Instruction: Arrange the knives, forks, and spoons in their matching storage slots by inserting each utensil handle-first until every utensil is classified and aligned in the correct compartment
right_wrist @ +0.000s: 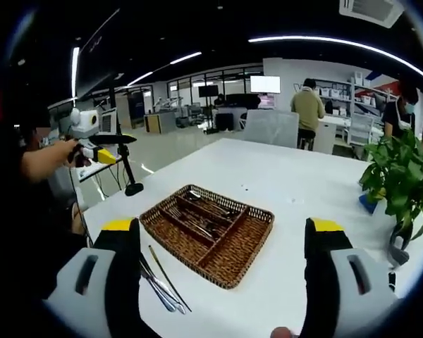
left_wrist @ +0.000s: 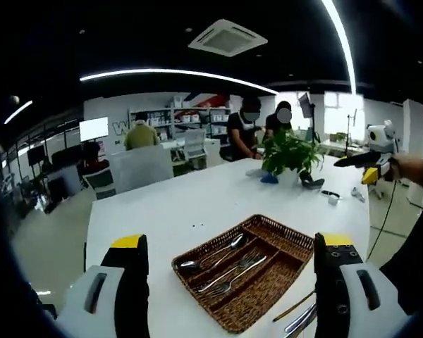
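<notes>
Hovering wide open and empty above a white table (left_wrist: 197, 190), the left gripper (left_wrist: 229, 282) and right gripper (right_wrist: 222, 282) frame a wicker tray (right_wrist: 229, 264) part-filled with cutlery, while loose utensils (right_wrist: 162, 285) beside it await sorting.

A white desk (left_wrist: 197, 197) carries a potted green plant (left_wrist: 289, 151) near its far edge, with a small blue object (left_wrist: 269, 179) just beside the pot and a dark object (left_wrist: 311, 182) on the pot's other side. A few small items (left_wrist: 342, 195) lie toward the desk's right edge. Beyond the far edge, three people stand: one in an olive top (left_wrist: 141, 134) by the shelves (left_wrist: 190, 120), two in dark tops (left_wrist: 243, 130). A ceiling air unit (left_wrist: 227, 37) hangs overhead among long light strips (left_wrist: 176, 72). In the right gripper view, a black stand (right_wrist: 130, 184) rests on the floor off the desk's left edge.
</notes>
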Available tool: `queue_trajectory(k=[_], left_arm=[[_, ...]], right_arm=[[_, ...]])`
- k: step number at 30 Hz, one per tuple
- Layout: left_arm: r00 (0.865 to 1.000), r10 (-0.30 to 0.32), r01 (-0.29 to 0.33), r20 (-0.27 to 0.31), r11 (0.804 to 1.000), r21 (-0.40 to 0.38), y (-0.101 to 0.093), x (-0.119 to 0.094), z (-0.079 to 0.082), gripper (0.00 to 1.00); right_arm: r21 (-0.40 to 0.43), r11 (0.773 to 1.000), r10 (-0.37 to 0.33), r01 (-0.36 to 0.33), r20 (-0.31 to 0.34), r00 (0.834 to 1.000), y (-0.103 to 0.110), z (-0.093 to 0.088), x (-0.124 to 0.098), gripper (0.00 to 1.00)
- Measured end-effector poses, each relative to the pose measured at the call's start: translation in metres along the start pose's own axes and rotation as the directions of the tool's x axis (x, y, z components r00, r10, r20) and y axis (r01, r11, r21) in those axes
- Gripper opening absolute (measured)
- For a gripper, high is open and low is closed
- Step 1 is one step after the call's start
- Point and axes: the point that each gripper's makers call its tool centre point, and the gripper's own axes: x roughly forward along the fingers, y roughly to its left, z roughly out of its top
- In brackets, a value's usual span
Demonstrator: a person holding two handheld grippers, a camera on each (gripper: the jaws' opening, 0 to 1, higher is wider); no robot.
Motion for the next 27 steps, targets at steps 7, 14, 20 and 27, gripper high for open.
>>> queue_trajectory(k=[7, 14, 20, 27], left_arm=[[0.995, 0.033, -0.033, -0.096, 0.999, 0.011, 0.000, -0.022, -0.028, 1.00], [0.995, 0.048, -0.050, -0.087, 0.999, -0.022, 0.004, -0.030, -0.034, 1.00], [0.992, 0.055, -0.058, -0.114, 0.998, -0.024, 0.009, -0.033, -0.038, 1.00], [0.988, 0.057, -0.060, -0.146, 0.998, -0.012, 0.012, -0.038, -0.044, 1.00]], right_arm=[[-0.010, 1.000, -0.028, 0.027, -0.086, 0.996, 0.001, -0.016, -0.001, 1.00], [-0.012, 0.999, -0.035, 0.034, -0.066, 0.997, 0.004, -0.014, -0.004, 1.00], [-0.033, 0.999, -0.018, 0.015, -0.104, 0.994, 0.005, -0.023, -0.004, 1.00], [-0.043, 0.999, -0.019, 0.015, -0.094, 0.995, 0.005, -0.017, -0.002, 1.00]])
